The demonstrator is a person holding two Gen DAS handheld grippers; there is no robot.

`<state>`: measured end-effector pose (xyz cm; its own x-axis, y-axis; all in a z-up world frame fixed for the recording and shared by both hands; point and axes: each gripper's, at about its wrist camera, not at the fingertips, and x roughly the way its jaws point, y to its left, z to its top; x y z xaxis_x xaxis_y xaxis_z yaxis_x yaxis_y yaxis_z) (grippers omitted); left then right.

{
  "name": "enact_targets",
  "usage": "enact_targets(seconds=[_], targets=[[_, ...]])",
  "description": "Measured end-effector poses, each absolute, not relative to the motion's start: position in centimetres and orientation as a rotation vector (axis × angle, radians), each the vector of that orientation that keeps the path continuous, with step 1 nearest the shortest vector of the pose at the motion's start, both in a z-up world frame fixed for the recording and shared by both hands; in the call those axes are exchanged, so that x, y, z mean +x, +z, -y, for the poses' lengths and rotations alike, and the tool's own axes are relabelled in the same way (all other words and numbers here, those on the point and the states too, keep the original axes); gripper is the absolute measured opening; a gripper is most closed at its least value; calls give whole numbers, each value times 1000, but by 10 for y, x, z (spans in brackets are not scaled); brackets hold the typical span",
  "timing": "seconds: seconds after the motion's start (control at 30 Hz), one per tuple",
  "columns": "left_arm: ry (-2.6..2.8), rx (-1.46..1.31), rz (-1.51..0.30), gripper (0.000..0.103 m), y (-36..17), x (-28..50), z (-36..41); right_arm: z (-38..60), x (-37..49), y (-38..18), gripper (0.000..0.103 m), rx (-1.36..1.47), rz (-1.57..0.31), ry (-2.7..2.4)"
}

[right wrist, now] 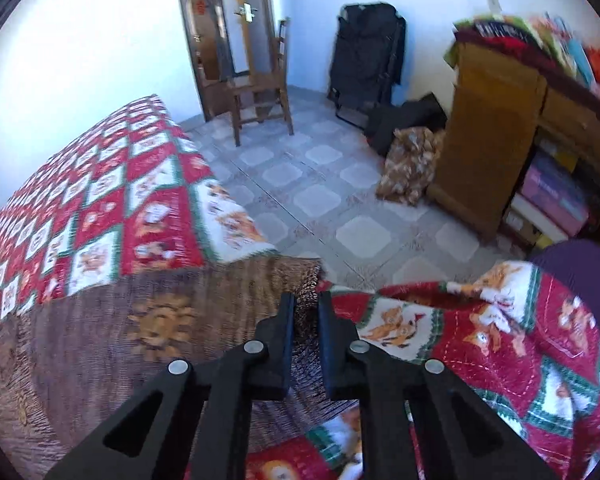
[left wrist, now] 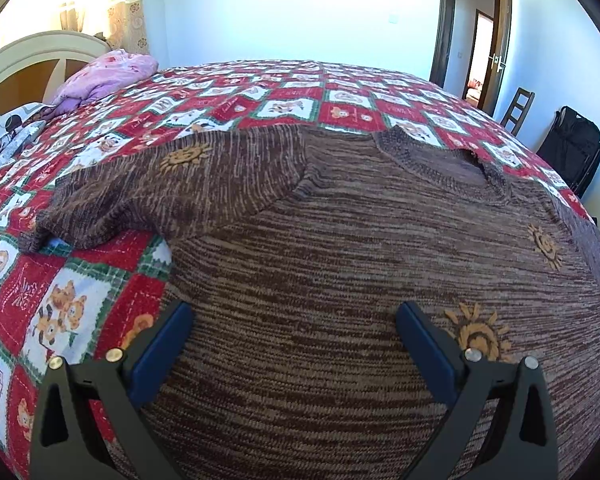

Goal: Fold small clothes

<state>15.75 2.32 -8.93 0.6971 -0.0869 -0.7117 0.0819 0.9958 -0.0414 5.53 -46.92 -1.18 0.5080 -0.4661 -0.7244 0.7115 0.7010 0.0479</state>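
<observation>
The brown striped knitted sweater point(left wrist: 340, 240) lies spread flat on the red checked quilt point(left wrist: 60, 300), not yet folded. The left gripper point(left wrist: 294, 334) hangs wide open and empty above it, while the right gripper point(right wrist: 306, 312) is pinched on the sleeve end point(right wrist: 306, 280), so folding only begins.

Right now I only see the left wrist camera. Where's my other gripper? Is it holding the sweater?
Observer: Yes. The right gripper has its fingers closed on an edge of the brown sweater, at the corner of the quilt.
Operator: Is anything on the floor past it?
Observer: A brown patterned bag leans against a wooden cabinet.
</observation>
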Motion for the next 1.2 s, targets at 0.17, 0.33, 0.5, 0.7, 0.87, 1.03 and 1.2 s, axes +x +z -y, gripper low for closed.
enact_targets(seconds=[0.17,0.33,0.5,0.7,0.87,1.03,1.2], targets=[[-98,-13,-790,103,-88,159,-21,407,78,36,10,225,-714,-645],[-104,-20,-786,103,-87,159,-22,297,114,74,9,62,-667,-441],[-112,-30,-779,103,-88,159,-24,182,157,55,9,34,-694,-193],[-125,-48,-770,103,-89,158,-27,85,198,-10,9,-18,-738,-61],[-130,-54,-767,103,-90,157,-28,78,209,-41,26,76,-822,92],[-134,-60,-764,103,-90,157,-29,142,153,-11,76,257,-628,0],[-135,-65,-761,103,-90,157,-28,179,123,-18,71,289,-660,-84]])
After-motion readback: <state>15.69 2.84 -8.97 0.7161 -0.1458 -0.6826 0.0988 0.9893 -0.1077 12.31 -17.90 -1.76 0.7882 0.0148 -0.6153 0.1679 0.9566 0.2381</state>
